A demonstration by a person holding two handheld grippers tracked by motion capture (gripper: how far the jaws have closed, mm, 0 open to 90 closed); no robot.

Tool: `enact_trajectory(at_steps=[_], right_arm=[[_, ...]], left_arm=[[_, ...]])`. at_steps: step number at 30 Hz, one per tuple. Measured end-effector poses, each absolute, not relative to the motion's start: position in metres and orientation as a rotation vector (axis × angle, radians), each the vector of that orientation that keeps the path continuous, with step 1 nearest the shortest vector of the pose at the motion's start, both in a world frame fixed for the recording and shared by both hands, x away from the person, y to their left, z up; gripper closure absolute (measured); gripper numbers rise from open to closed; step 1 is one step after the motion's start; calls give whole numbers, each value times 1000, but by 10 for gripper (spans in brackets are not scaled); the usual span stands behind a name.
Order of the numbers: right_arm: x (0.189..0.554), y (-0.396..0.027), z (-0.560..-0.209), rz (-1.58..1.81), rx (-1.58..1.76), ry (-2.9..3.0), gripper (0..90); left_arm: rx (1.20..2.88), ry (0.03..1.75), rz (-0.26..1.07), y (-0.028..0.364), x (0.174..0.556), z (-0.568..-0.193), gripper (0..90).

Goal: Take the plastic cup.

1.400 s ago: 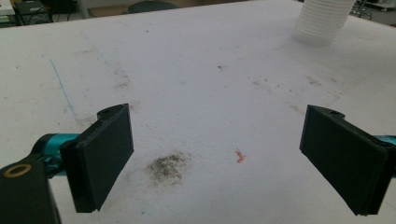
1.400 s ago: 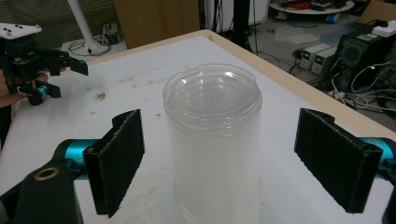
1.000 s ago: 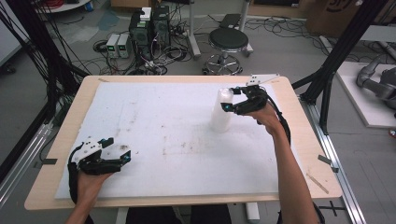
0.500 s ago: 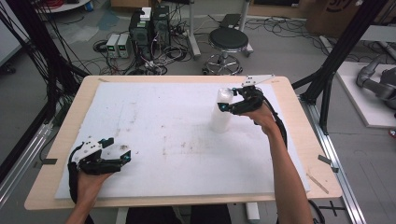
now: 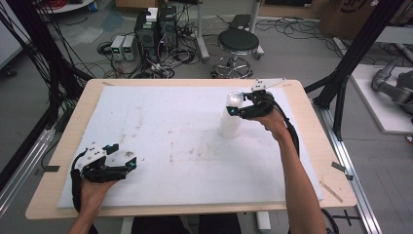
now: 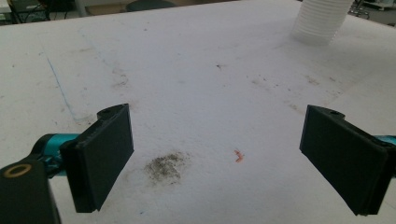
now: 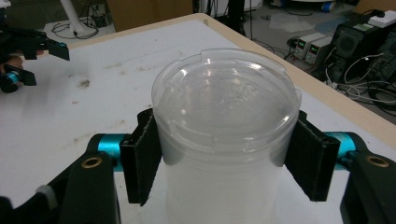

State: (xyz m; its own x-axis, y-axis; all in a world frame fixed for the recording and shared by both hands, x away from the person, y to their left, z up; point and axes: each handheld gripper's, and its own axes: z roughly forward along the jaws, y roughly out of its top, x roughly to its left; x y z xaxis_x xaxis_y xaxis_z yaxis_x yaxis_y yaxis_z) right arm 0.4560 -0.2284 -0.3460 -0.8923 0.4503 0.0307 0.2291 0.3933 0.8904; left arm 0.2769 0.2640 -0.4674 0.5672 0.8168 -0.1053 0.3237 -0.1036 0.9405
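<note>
- My counter [image 5: 146,117] wears a white, scuffed foam sheet.
- A stack of translucent ribbed plastic cups [image 5: 230,117] stands upright toward its far right side.
- My right gripper [image 7: 224,158] has just been closing; its fingers [image 7: 144,158] now pinch the top cup's rim, where they stood wide before.
- My left gripper [image 5: 109,163] rests near me, fingers [image 6: 100,156] spread, holding nothing.

The left gripper [image 5: 118,161] rests at seven o'clock, jaws wide apart. The right gripper [image 5: 237,108], at one o'clock, arm outstretched, has just been closing its jaws.
</note>
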Motion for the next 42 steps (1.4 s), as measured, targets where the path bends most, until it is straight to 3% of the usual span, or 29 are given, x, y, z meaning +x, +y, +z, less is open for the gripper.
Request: enact_trajectory(at_steps=[23,42], right_arm=[[453,-231,-333,1556,625,2377,368],[444,-231,-247,1561,580,2308,374]], left_arm=[[1686,961,550,264,277,-467,96],[1684,956,547,263,277,-468,96]])
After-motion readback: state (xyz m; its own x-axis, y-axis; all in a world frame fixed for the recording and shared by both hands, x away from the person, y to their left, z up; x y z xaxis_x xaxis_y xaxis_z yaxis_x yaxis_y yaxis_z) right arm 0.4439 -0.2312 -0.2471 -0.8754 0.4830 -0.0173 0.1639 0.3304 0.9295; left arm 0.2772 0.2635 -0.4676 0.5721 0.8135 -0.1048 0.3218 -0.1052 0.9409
